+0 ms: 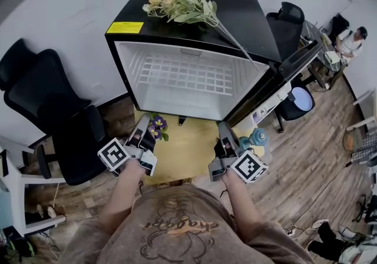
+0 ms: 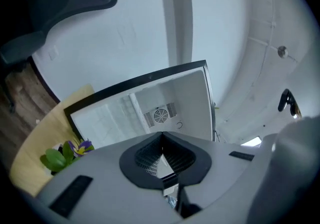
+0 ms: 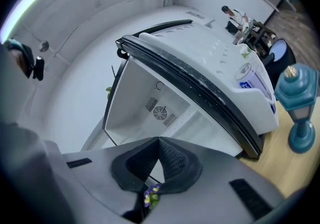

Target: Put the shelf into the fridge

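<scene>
shelf (image 1: 187,75) lies inside open fridge (image 1: 253,21); left tool (image 1: 140,134) & right tool (image 1: 224,133) both pressed together, nothing btwn.

Door (image 1: 294,62) swung clear to the right, the fridge (image 1: 253,15) stands with its mouth wide open to the front. A white wire shelf (image 1: 185,74) spans the cavity, with free space above and below it. On the yellow tabletop (image 1: 188,154) in front, purple flowers (image 1: 156,126) block the left approach and a blue lantern (image 1: 257,137) the right. The middle lies open, and a black chair (image 1: 56,115) crowds the left flank.
</scene>
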The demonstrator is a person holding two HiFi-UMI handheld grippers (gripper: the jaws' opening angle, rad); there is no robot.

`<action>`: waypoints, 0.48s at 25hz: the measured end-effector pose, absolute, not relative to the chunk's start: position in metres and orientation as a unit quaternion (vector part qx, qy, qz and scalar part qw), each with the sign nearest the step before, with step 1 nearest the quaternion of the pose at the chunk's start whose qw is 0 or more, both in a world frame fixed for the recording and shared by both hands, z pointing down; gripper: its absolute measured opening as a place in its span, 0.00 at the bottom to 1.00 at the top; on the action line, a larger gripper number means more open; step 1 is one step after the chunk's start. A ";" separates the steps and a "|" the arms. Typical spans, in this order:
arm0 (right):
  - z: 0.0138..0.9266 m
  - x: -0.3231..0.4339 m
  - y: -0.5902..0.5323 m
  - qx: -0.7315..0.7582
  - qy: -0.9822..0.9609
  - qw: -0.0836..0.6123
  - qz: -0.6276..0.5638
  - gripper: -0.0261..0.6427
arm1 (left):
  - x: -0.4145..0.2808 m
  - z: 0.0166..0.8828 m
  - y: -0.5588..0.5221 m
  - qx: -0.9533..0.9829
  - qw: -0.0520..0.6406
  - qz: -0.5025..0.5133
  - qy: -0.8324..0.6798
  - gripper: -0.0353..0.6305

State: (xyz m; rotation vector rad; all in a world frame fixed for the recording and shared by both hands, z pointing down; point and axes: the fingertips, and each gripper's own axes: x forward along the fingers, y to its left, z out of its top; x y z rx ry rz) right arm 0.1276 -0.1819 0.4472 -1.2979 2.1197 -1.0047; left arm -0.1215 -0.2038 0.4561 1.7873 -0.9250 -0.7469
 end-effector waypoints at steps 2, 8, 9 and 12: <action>0.453 0.131 -0.179 -0.493 0.774 0.195 -0.347 0.04 | -0.121 0.457 -0.202 0.741 0.464 -0.289 -0.390 0.10; 0.454 0.127 -0.176 -0.518 0.809 0.101 -0.259 0.04 | -0.121 0.456 -0.198 0.806 0.360 -0.194 -0.429 0.10; 0.455 0.126 -0.175 -0.520 0.813 0.089 -0.248 0.04 | -0.120 0.455 -0.197 0.815 0.341 -0.177 -0.434 0.10; 0.459 0.121 -0.173 -0.521 0.821 0.064 -0.226 0.04 | -0.117 0.454 -0.195 0.836 0.292 -0.136 -0.444 0.10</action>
